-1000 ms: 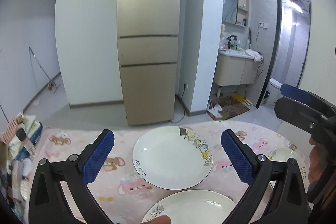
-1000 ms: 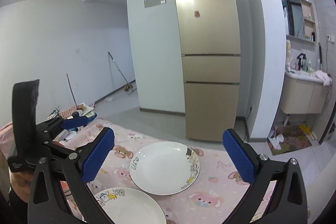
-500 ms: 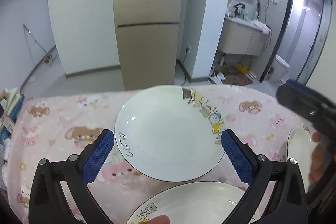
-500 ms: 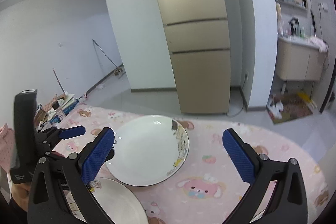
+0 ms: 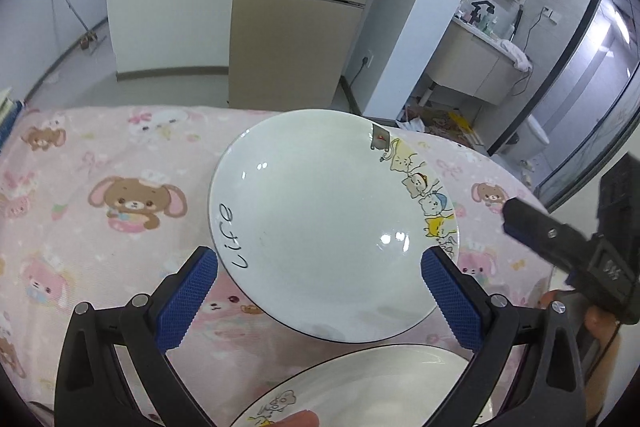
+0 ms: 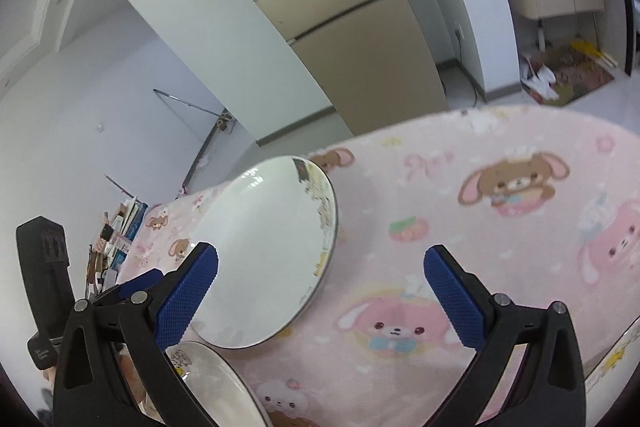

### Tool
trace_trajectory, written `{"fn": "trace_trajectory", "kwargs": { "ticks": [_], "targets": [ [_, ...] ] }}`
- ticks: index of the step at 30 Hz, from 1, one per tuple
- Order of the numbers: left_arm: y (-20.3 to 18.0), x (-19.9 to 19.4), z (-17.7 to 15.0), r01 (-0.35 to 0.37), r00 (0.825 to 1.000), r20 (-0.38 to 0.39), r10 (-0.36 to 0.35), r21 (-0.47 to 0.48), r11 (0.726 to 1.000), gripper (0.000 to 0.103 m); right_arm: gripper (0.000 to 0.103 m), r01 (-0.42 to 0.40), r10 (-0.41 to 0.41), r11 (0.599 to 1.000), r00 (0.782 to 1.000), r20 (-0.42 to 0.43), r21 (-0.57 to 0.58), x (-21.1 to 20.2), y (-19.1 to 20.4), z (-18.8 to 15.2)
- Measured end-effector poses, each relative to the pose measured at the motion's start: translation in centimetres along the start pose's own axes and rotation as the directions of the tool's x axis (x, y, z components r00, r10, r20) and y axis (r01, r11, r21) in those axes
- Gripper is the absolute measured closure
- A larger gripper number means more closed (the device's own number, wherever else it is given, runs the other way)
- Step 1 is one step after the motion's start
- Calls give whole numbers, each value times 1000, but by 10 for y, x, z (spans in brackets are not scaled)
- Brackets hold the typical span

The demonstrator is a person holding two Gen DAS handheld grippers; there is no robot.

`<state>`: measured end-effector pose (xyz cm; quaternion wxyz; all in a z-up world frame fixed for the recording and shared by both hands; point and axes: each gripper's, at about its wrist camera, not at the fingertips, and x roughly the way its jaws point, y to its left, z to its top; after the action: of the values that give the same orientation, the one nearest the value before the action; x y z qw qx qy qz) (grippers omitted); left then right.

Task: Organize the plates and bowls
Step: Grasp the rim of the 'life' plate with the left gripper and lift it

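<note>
My left gripper (image 5: pixel 319 281) hangs wide open over the near rim of the big plate (image 5: pixel 328 223), which lies flat on the pink cartoon cloth of the desk (image 5: pixel 100 187). My right gripper (image 6: pixel 321 279) is spread open too, holding nothing, with the plate at its left finger. A second plate (image 5: pixel 360 383) lies nearer me, just beside the first.

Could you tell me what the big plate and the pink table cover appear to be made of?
The big plate looks like glazed ceramic: glossy white, sharp light glints, printed cartoon rim. The pink table cover looks like soft matte fabric, perhaps fleece: no shine, slightly fuzzy print.
</note>
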<state>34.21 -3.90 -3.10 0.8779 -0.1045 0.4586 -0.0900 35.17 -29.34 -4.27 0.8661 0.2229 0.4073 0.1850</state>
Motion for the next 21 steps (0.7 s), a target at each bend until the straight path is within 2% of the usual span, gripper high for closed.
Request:
{"fn": "trace_trajectory", "kwargs": {
  "ticks": [2, 4, 5, 6, 8, 10, 12, 14, 17, 19, 21],
  "targets": [
    [3, 4, 0, 19, 1000, -13, -19, -28, 999, 0, 2, -5, 5, 1000, 1000, -15, 5, 3, -1, -2],
    [9, 6, -1, 23, 1000, -20, -24, -57, 998, 0, 14, -3, 3, 1000, 1000, -30, -5, 7, 0, -4],
    [10, 6, 0, 21, 1000, -21, -23, -65, 998, 0, 25, 1, -1, 1000, 999, -41, -14, 8, 0, -5],
    [13, 6, 0, 20, 1000, -20, -22, -74, 997, 0, 31, 4, -5, 1000, 999, -48, -22, 11, 1, -6],
    [18, 7, 1, 27, 999, -18, -29, -103, 994, 2, 33, -8, 7, 1000, 999, -52, -21, 16, 4, -7],
    [25, 8, 1, 55, 998, -21, -59, -147, 988, 9, 44, -41, 40, 999, 997, -70, -20, 22, 8, -8],
    [30, 11, 1, 70, 997, -31, -77, -181, 981, 14, 58, -36, 33, 999, 996, -82, -36, 29, 14, -10],
    [35, 13, 0, 60, 997, -30, -68, -201, 978, 21, 63, -3, -2, 998, 997, -79, -66, 32, 20, -9],
    [42, 21, -1, 53, 997, -45, -66, -234, 971, 31, 64, 39, -45, 995, 997, -59, -94, 34, 24, -1],
    [44, 26, 3, 46, 996, -62, -64, -249, 967, 33, 64, 43, -48, 995, 997, -58, -91, 40, 23, 6],
    [47, 27, 6, 42, 997, -51, -57, -252, 967, 33, 72, 54, -62, 994, 995, -76, -95, 52, 19, 11]
  ]
}}
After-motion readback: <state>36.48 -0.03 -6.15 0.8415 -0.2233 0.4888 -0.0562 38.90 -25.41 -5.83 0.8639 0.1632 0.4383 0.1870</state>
